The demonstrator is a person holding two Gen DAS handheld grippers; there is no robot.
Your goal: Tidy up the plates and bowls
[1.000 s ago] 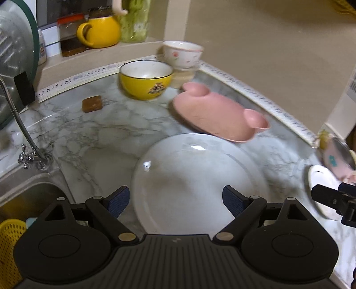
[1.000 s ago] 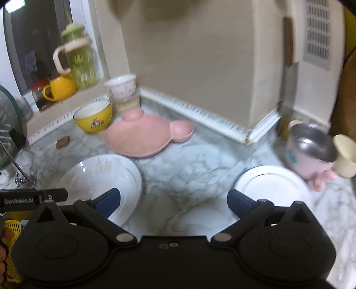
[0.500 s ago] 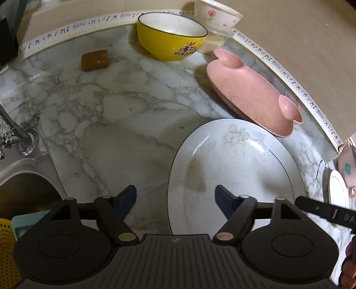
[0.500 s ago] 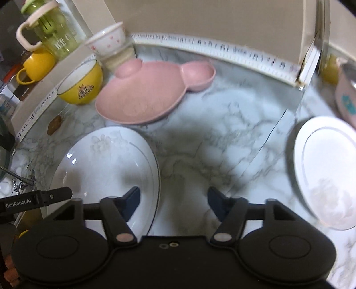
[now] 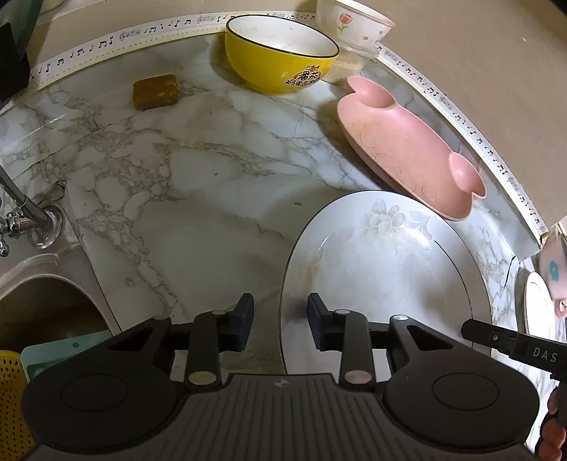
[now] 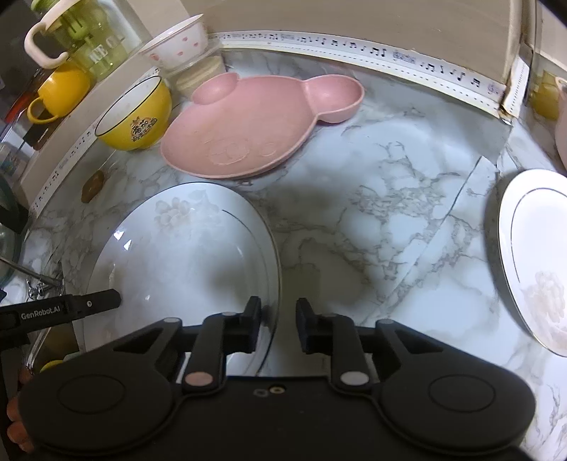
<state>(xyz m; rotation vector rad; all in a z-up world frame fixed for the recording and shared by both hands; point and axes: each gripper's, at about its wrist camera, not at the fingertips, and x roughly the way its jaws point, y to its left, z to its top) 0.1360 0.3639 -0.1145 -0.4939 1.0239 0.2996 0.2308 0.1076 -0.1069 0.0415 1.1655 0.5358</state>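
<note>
A large white oval plate point(image 5: 389, 269) point(image 6: 184, 248) with a faint flower print lies on the marble counter. My left gripper point(image 5: 280, 321) straddles its left rim; the jaws are closing, with a gap still showing between pads and rim. My right gripper point(image 6: 279, 326) straddles the opposite rim the same way, jaws closing and not pressing. Behind the plate lie a pink mouse-shaped plate point(image 5: 404, 152) point(image 6: 248, 131), a yellow bowl point(image 5: 280, 53) point(image 6: 134, 113) and a white flowered bowl point(image 5: 354, 25) point(image 6: 177, 42). A smaller white plate point(image 6: 535, 255) lies to the right.
A sink point(image 5: 42, 305) with a tap point(image 5: 28, 216) and a yellow basket point(image 5: 10, 390) lies at the left. A brown block point(image 5: 155, 91) sits near the back wall. A yellow mug point(image 6: 60, 92) and green jug point(image 6: 81, 35) stand on the ledge. A pink pot point(image 5: 556, 273) is far right.
Both grippers came down and tilted toward the big white plate, each settling over one rim. Their jaws went from wide apart to narrow around the rims.
</note>
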